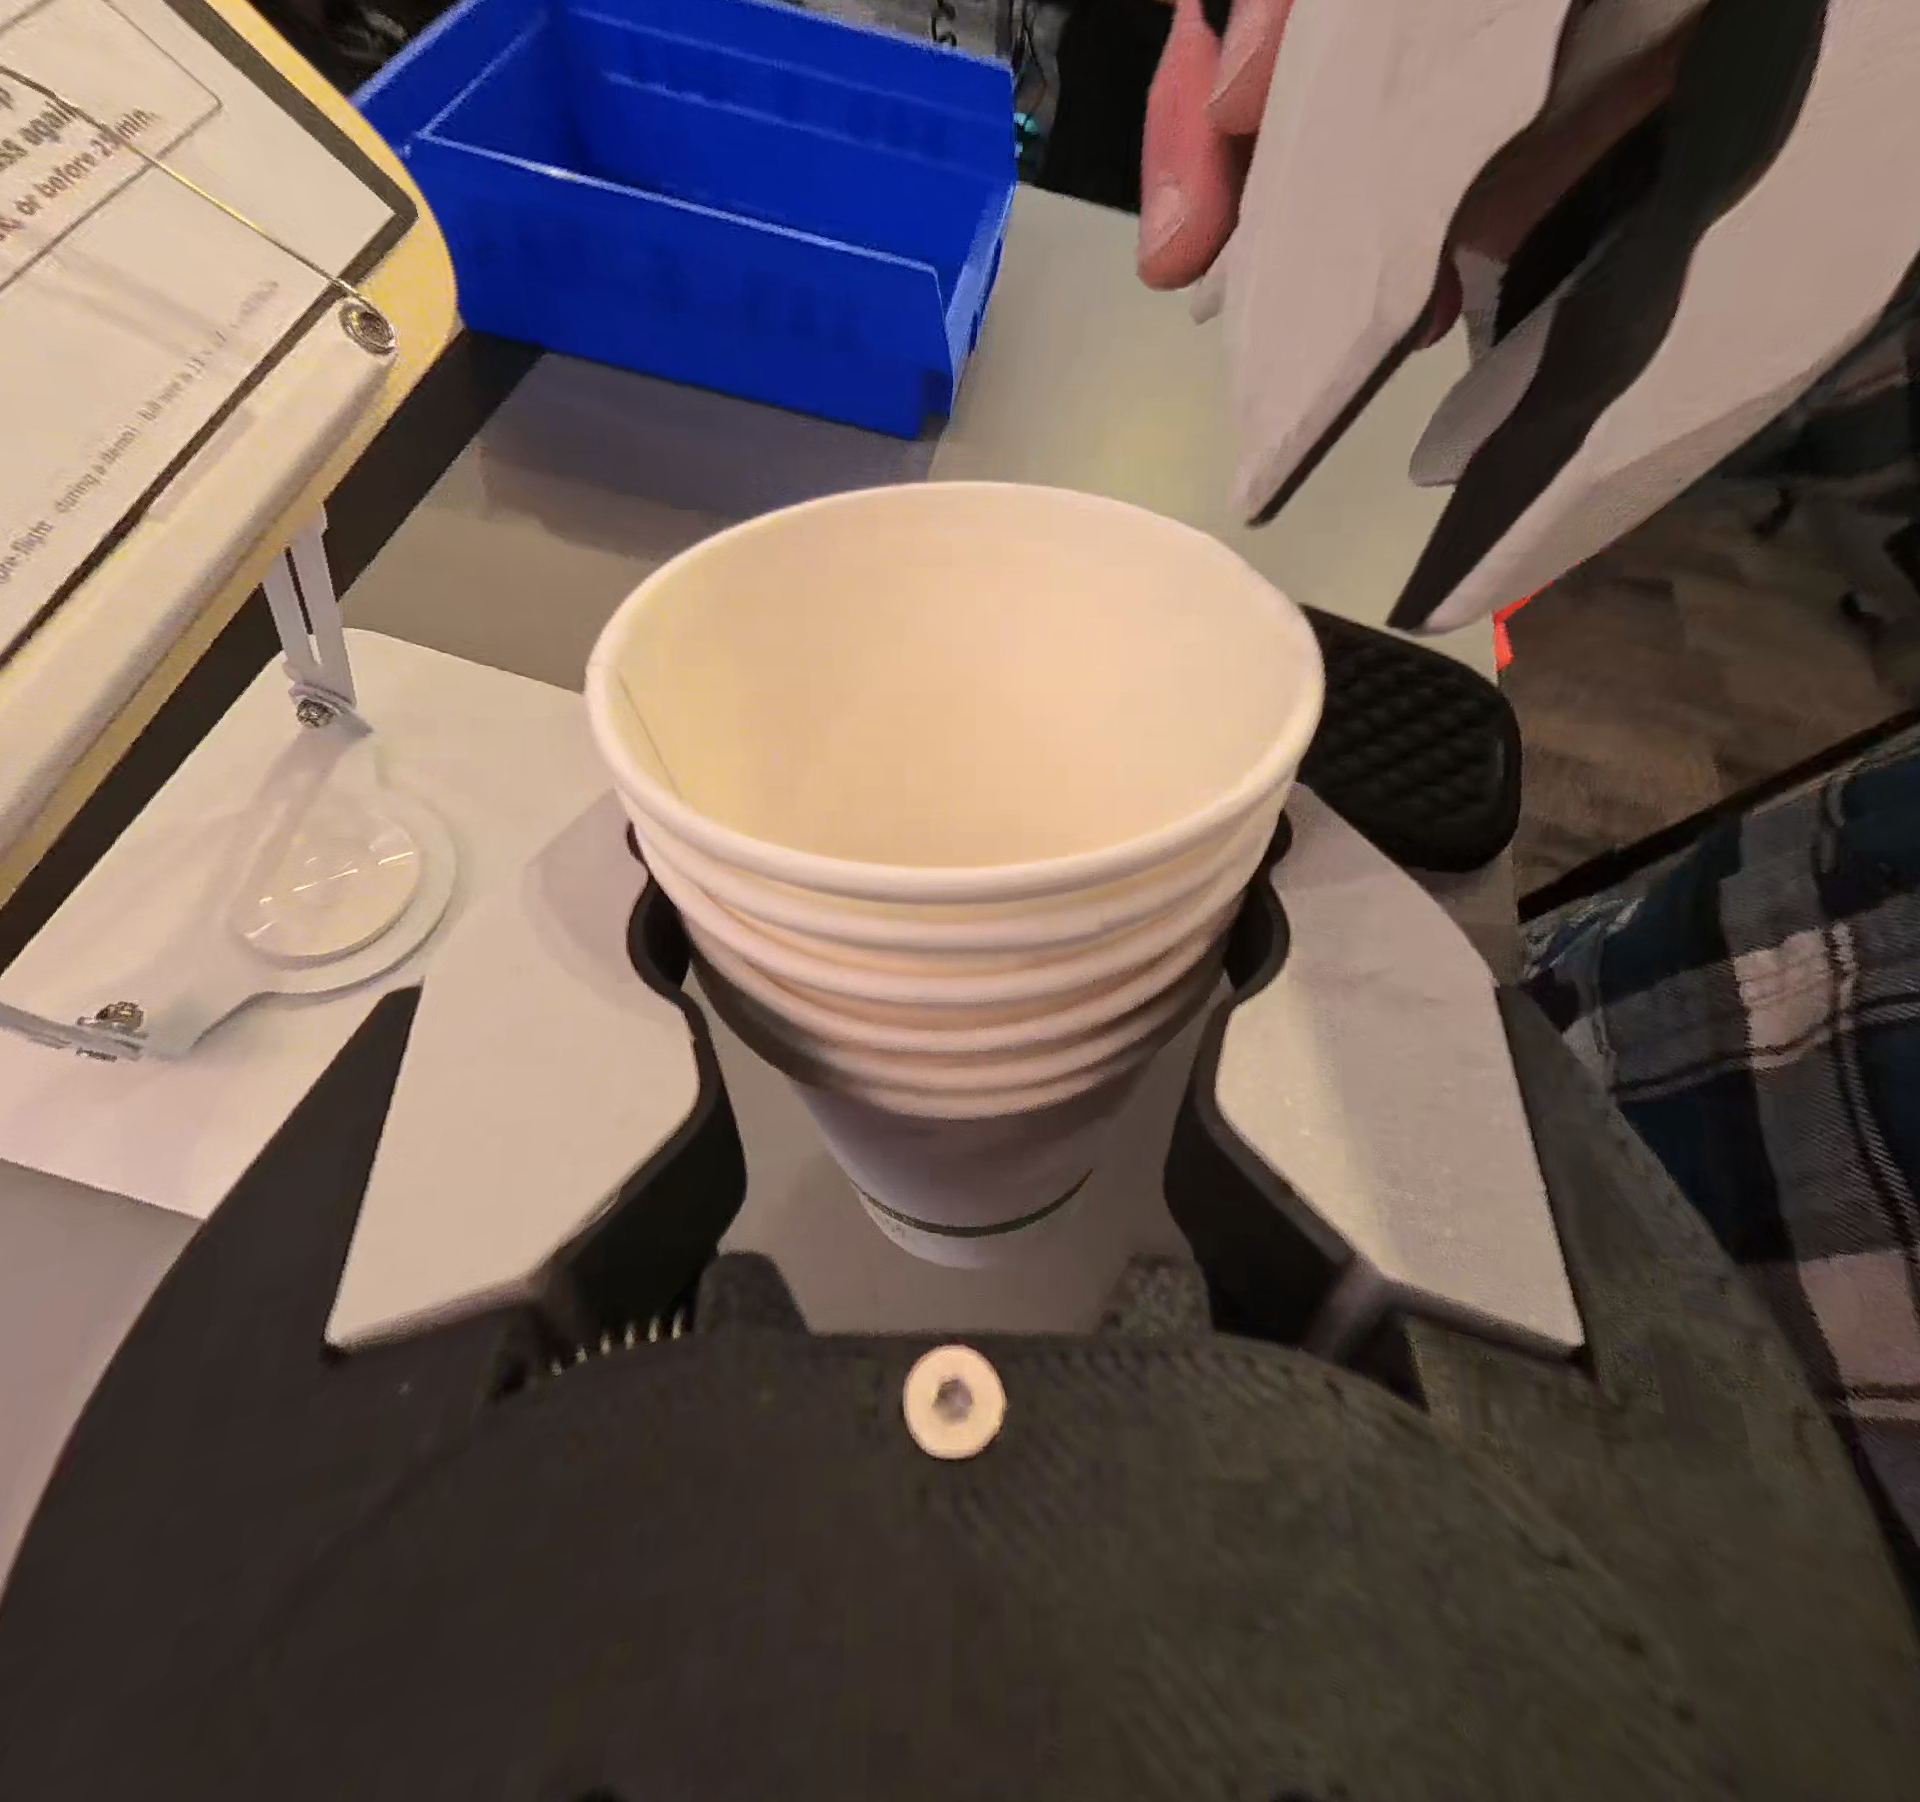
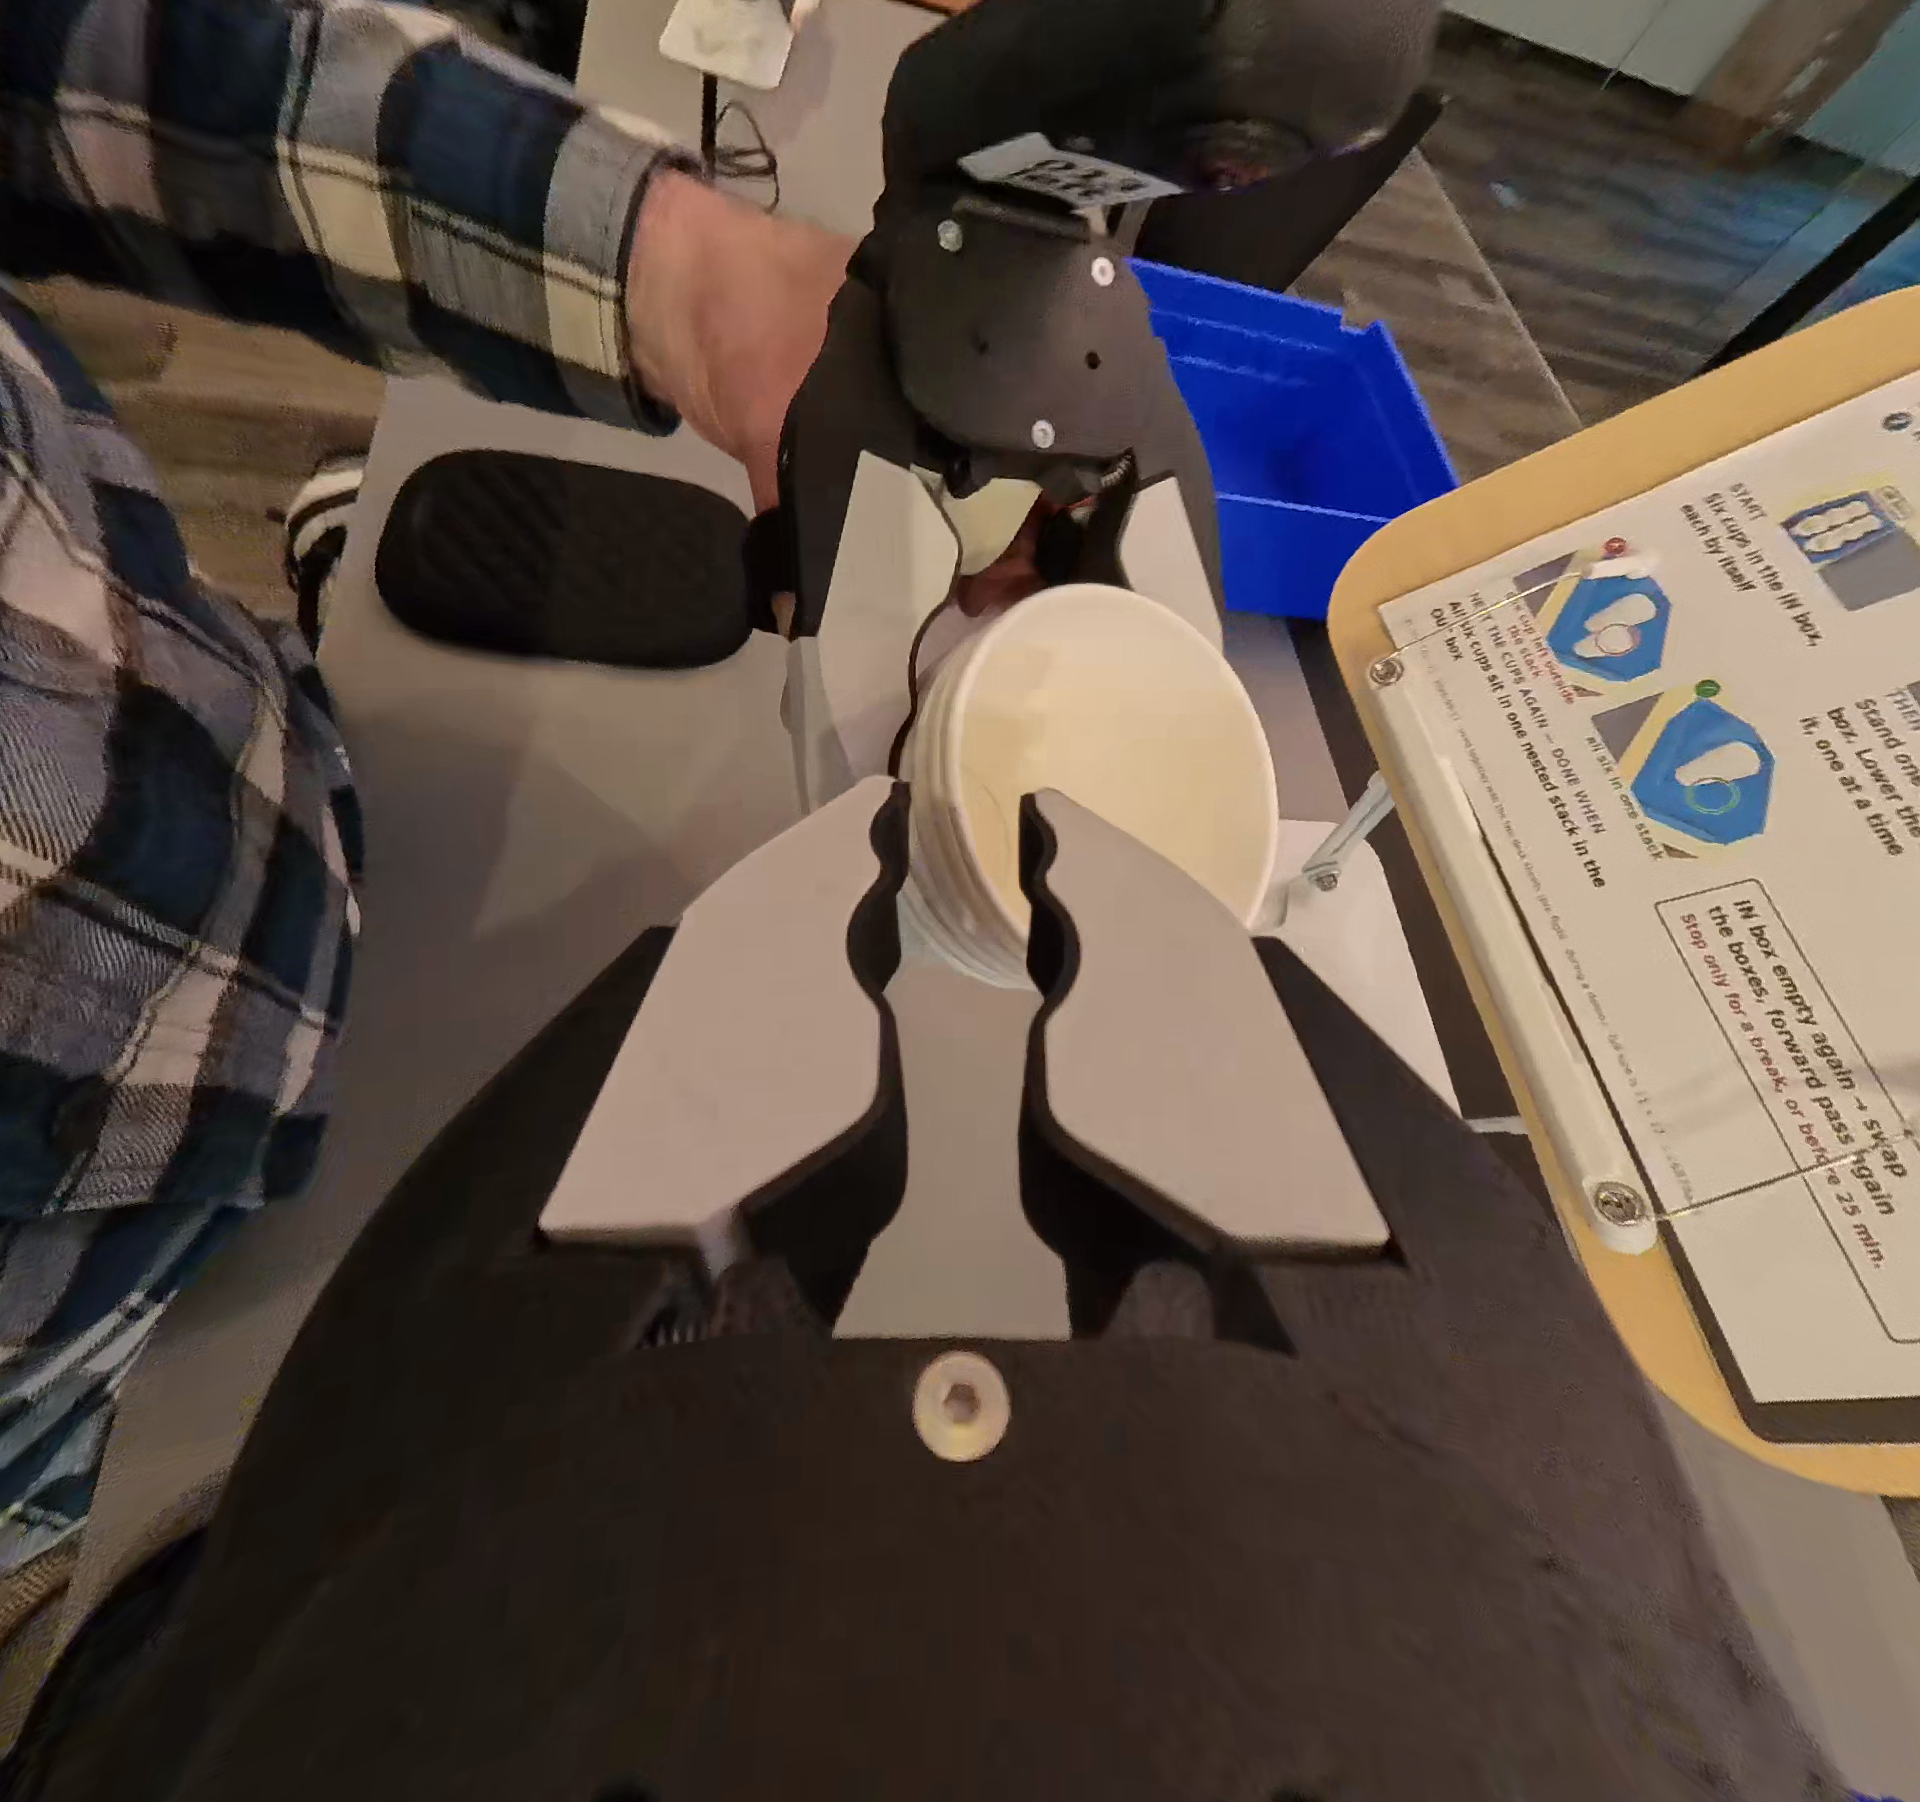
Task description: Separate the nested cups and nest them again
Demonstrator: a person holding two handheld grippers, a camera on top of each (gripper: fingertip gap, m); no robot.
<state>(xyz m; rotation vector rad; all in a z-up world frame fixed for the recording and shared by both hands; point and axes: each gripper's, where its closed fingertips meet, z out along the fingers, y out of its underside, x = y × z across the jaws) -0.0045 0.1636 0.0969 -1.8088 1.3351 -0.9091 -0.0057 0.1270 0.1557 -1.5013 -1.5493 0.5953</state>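
A stack of several nested white paper cups (image 1: 935,713) sits between the pads of my left gripper (image 1: 956,869), mouth up. The black pads press on both sides of the stack below the rims. In the right wrist view the left gripper (image 2: 1018,703) holds the stack (image 2: 1122,755) tilted above the table. My right gripper (image 2: 966,817) has its jaws narrow, one fingertip (image 2: 1044,827) in front of the cup mouth and the other outside the rims. In the left wrist view the right gripper (image 1: 1335,563) has its tips just above the stack's right rim, apart from it, with nothing between them.
A blue bin (image 1: 707,225) stands at the back of the grey table (image 1: 1091,381); it also shows in the right wrist view (image 2: 1299,402). An instruction board on a stand (image 1: 156,246) is at the left. A black armrest (image 1: 1403,744) and a plaid sleeve (image 2: 312,90) are close by.
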